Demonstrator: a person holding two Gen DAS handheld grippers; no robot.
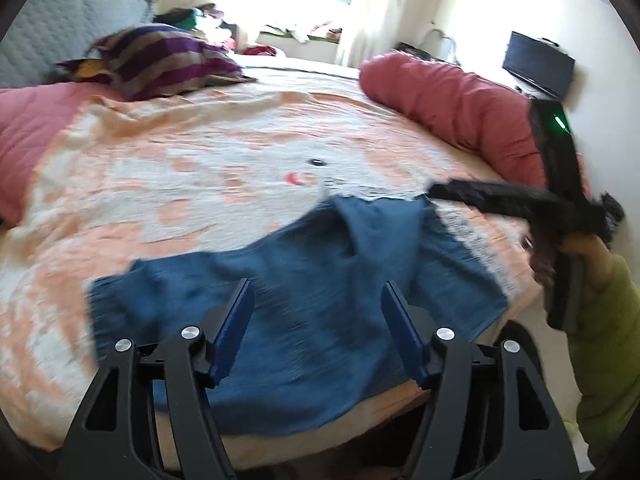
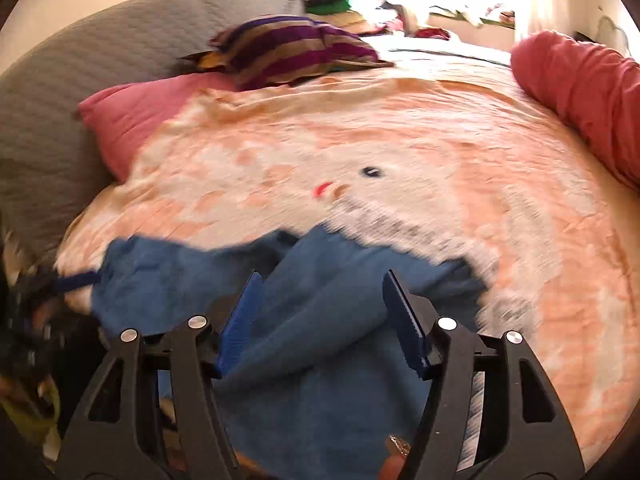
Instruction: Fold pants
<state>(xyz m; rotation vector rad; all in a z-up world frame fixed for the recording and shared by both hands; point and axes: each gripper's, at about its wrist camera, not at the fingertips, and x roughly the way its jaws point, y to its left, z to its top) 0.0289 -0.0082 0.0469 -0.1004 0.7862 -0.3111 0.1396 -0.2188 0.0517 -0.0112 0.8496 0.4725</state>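
Observation:
Blue pants lie rumpled on the near edge of the bed, with folds and a raised ridge in the middle. They also show in the right wrist view. My left gripper is open and empty, hovering just above the pants. My right gripper is open and empty above the pants' folds. In the left wrist view the right gripper's black body reaches in from the right, held by a hand in a green sleeve. Both views are blurred by motion.
The bed has a peach and white blanket. A rolled red quilt lies along the right side. A pink pillow, a purple striped cushion and a grey headboard are at the far left. Clutter sits by the window.

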